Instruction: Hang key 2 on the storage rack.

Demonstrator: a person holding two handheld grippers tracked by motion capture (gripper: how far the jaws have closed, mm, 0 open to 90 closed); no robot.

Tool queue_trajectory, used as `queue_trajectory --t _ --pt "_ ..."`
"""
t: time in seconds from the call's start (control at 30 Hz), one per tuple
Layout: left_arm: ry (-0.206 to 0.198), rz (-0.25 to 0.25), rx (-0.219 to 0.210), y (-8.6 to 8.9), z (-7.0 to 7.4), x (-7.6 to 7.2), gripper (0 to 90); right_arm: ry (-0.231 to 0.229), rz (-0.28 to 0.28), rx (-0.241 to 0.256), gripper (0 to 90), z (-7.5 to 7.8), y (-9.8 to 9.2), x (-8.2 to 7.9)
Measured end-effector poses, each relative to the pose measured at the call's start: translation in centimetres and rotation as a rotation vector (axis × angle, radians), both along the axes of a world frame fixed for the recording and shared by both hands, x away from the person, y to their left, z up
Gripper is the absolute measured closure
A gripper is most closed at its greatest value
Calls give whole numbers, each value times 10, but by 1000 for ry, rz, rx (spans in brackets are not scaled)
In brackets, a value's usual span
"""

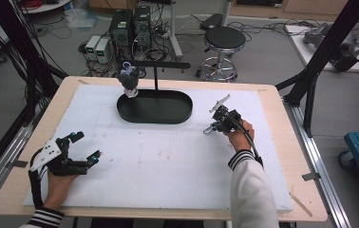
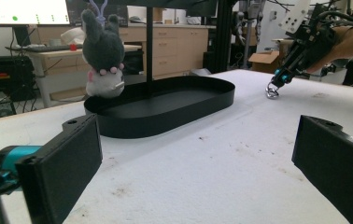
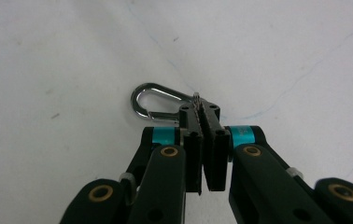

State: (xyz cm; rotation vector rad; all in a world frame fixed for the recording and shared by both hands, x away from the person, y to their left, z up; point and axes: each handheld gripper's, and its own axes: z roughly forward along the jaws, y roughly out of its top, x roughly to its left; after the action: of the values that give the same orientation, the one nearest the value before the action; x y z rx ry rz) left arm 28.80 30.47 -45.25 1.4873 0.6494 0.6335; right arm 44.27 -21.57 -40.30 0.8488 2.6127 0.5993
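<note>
White mat covers most of wooden table; wide bare stretch between both hands. Black oval tray at far middle, stand post rising from it, grey plush toy hanging over its left end. Silver carabiner: small, shiny, pear-shaped loop, low over mat right of tray. Right gripper clenched on carabiner's end, jaws pressed together. Left gripper released, jaws wide apart, holding nothing, near left front edge.
</note>
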Motion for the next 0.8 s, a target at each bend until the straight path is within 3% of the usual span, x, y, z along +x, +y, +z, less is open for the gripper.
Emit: queue_trajectory --t 0.37,0.63,0.8 --pt "-2 -2 2 0 0 0 20 -33 -15 168 885 14 -4 -4" --pt "-1 0 1 0 0 0 20 -67 3 237 885 22 -3 -8" --pt "-3 -2 2 0 0 0 20 -96 19 312 885 28 -3 -9"
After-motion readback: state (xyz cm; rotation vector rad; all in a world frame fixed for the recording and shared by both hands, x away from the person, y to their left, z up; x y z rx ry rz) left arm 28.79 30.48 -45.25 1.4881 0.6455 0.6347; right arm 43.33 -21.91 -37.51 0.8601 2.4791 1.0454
